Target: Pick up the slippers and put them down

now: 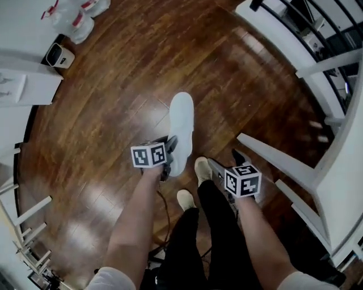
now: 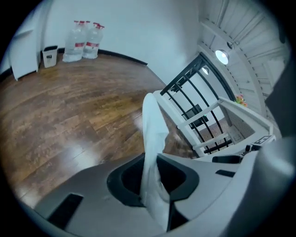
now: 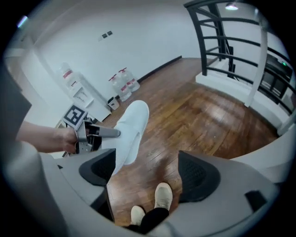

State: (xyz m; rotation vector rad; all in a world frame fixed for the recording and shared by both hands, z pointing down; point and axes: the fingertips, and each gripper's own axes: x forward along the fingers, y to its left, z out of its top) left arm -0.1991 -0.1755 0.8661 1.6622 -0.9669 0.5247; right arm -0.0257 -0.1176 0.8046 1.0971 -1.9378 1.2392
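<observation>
One white slipper (image 1: pixel 181 127) hangs above the wooden floor (image 1: pixel 113 113), toe pointing away from me. My left gripper (image 1: pixel 169 150) is shut on its heel end. In the left gripper view the slipper (image 2: pixel 153 134) stands up thin between the closed jaws of the left gripper (image 2: pixel 156 187). My right gripper (image 1: pixel 226 162) is lower right of it, apart from the slipper. In the right gripper view the right gripper (image 3: pixel 145 173) stands open with nothing between its pads; the slipper (image 3: pixel 132 127) and the left gripper (image 3: pixel 108 133) show to its left. No second slipper is in view.
My feet in beige shoes (image 1: pixel 202 169) stand on the floor under the grippers. White slanted beams (image 1: pixel 278 158) and a dark railing (image 3: pixel 231 41) rise at the right. Water bottles (image 1: pixel 76 17) and a small white bin (image 1: pixel 59 55) stand by the far-left wall.
</observation>
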